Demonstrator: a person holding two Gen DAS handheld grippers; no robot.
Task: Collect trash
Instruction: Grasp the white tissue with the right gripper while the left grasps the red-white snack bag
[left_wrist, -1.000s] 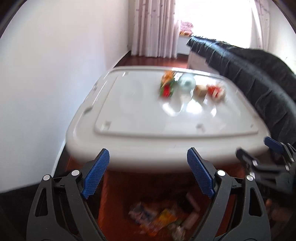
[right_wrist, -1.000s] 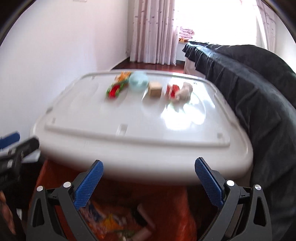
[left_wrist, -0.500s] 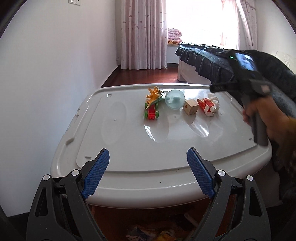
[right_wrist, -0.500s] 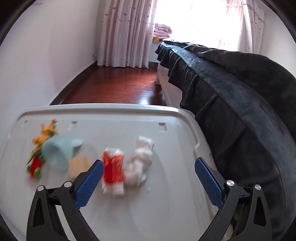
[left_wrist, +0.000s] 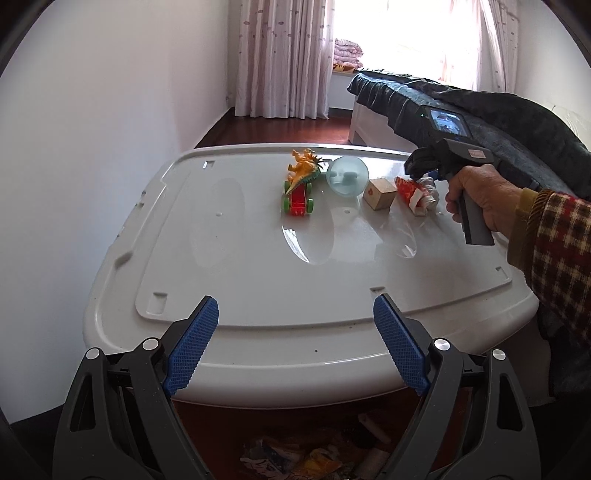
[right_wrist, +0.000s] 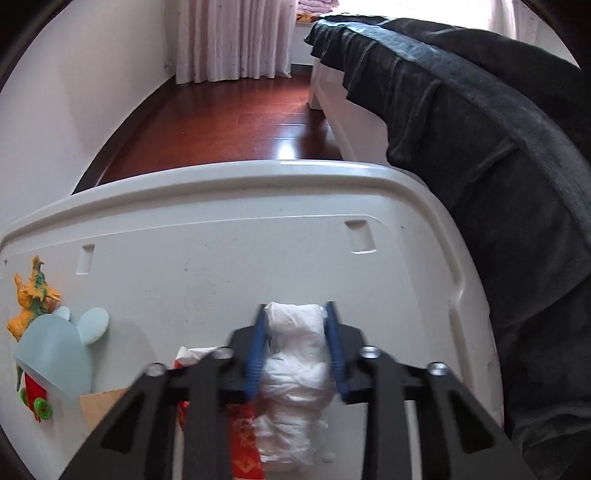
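Your right wrist camera shows what the left cannot: the right gripper (right_wrist: 295, 347) has just been closing, and its 2 blue pads now press both sides of the crumpled white plastic wad (right_wrist: 293, 369), which still lies on the white lid (right_wrist: 221, 258). Just left of the wad, touching it, lies the red wrapper (right_wrist: 242, 439), partly hidden under the gripper's black frame.

Your left wrist camera gives the wider layout: your right hand (left_wrist: 484, 199) on the grey handle at the lid's far right, and a row of 4 other things leftward from there, the red wrapper (left_wrist: 408, 190), a wooden block (left_wrist: 380, 192), a pale blue cup (left_wrist: 347, 175) on its side, and an orange dinosaur toy (left_wrist: 303, 168) atop a red toy car (left_wrist: 297, 199). From here the wad (left_wrist: 430, 190) is mostly hidden by the right gripper.

Your left gripper (left_wrist: 295, 343) stands wide with nothing between its pads, over the lid's near edge, well apart from the row. Below that edge, mixed litter (left_wrist: 314, 458) lies in an orange bin.
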